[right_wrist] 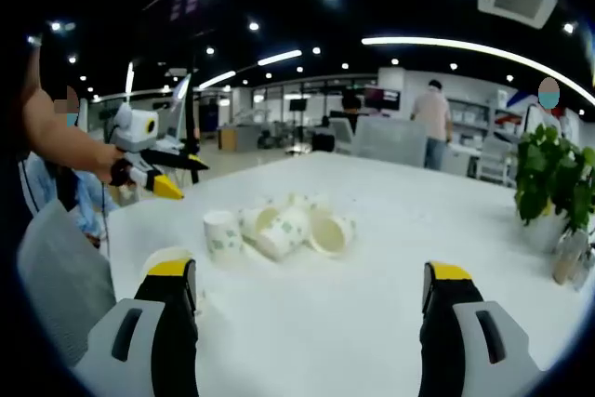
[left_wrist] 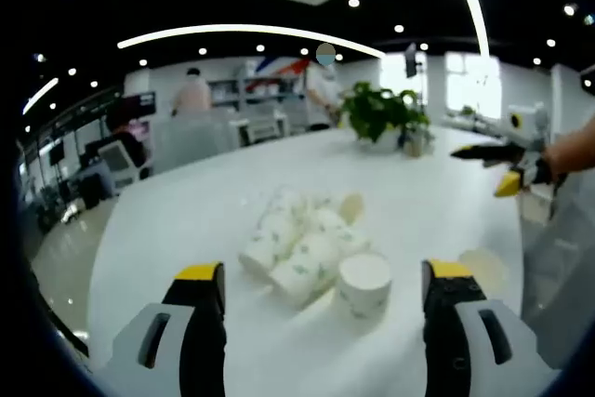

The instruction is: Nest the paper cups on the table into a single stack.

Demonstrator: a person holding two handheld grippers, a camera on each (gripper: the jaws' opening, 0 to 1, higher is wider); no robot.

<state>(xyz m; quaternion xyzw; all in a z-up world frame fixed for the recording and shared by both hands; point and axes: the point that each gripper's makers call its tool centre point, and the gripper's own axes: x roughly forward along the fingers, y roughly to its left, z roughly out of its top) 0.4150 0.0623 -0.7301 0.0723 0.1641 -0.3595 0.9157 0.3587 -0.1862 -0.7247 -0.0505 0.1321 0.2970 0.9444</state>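
1. My left tongs [left_wrist: 323, 299] stand wide apart at the bottom of the left gripper view, gripping nothing, and hang over the white surface [left_wrist: 186, 211] short of the cups.
2. My right tongs [right_wrist: 311, 299] are likewise spread and empty in the right gripper view, with bare surface between their yellow tips.
3. Just beyond the left tongs stands one upright paper cup [left_wrist: 363, 284], mouth down as far as I can tell, touching or nearly touching the heap behind it.
4. The heap of paper cups [left_wrist: 297, 244] lies on its side in a loose cluster near the middle of the surface; in the right gripper view several open mouths face me, and I cannot count them exactly.
5. A single cup [right_wrist: 168, 260] sits apart at the surface edge, close to the right tongs' left jaw.
6. I judge the task is at its very start: nothing is nested, nothing gripped, and both tongs are on approach.
7. The next move, I think, calls for one tong to pin a base cup and the other to lift a lying cup, right it and seat it.
8. Farther off stand a potted plant [left_wrist: 376, 113], chairs and people in the room.
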